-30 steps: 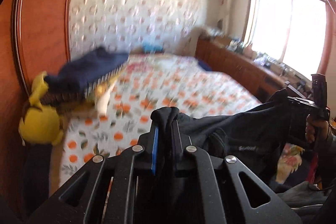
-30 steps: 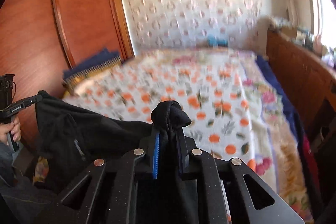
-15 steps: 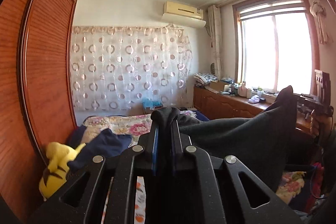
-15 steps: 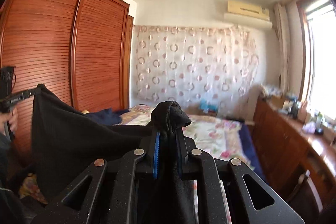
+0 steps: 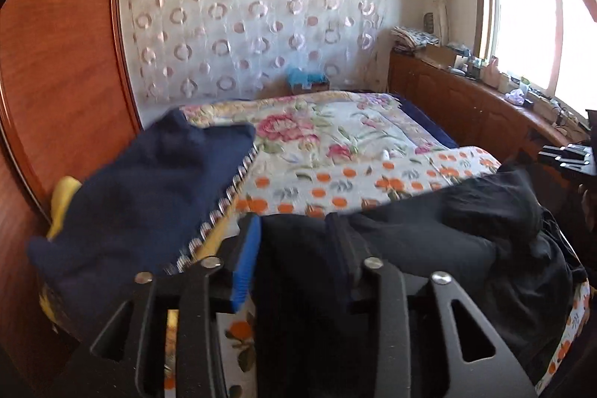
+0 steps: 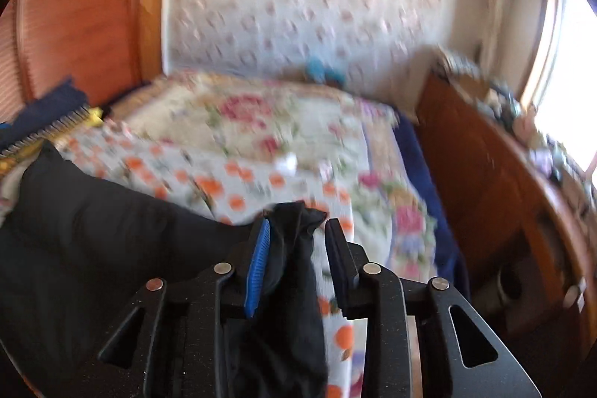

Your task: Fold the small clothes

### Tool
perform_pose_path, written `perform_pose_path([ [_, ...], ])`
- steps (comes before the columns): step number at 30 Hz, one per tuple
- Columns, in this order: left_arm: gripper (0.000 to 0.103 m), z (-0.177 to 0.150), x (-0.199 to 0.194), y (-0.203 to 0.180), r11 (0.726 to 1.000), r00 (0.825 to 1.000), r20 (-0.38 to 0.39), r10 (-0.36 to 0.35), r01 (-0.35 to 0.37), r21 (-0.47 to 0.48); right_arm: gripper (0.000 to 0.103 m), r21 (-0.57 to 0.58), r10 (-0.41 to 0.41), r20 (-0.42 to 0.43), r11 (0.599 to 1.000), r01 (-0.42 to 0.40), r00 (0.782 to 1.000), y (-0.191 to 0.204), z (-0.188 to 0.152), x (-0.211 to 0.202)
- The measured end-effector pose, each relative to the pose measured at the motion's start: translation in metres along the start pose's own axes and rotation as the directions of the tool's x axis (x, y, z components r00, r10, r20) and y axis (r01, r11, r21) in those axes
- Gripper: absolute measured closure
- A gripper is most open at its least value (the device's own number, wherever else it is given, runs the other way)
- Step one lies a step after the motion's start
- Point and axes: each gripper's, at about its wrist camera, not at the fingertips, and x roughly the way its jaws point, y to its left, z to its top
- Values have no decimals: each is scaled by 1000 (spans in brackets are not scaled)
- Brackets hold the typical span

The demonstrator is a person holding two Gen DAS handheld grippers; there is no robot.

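A black garment [image 5: 466, 241] lies spread across the near edge of the bed, seen from the other side in the right wrist view [image 6: 93, 230]. My left gripper [image 5: 294, 241] is low over it. Its jaws are opening, and the loose black cloth still fills the gap between them. In my right gripper [image 6: 296, 241] the jaws are opening too. A bunched corner of the garment [image 6: 294, 222] leans on the blue pad [image 6: 257, 260], with a clear gap to the other finger. The right gripper's black body [image 5: 567, 159] shows at the right edge of the left wrist view.
The bed has a floral and orange-dotted bedspread [image 5: 335, 144]. A navy folded cloth [image 5: 149, 196] tops a stack at its left edge, with something yellow [image 5: 63, 196] beside it. A wooden wardrobe [image 5: 56, 62] stands left, and a cluttered wooden sideboard [image 5: 466, 107] runs under the window.
Both grippers swung down from a raised position and the black garment, held stretched in the air, now lies on the bed. Both pairs of jaws have parted from shut.
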Motion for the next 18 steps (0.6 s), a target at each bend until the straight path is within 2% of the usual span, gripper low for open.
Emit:
perform_pose_path([
  [2,57,-11,-3,0,1000,1000,-14,-17,17,-5,56,20,38,-8,999,-37,999,3,-14,3],
  [4,49,-18,-10,0,999,999,-23,-34,34,-10,50,31,65,-21,997,-64,998,4,-25,-2],
  [6,38,-23,-20,-2,999,999,-10,-50,50,-14,49,30,91,-19,995,-90,996,-3,-32,-16],
  [8,32,-31,-36,-7,997,997,-7,-70,70,-21,48,27,117,-12,993,-117,993,-10,-30,-30],
  [13,32,-53,-53,-15,996,996,-14,-86,85,-35,48,50,198,-5,979,-197,980,-35,-42,-31],
  [18,32,-83,-62,-27,991,989,-70,-127,123,-57,48,86,247,-33,966,-243,969,-39,-69,-33],
])
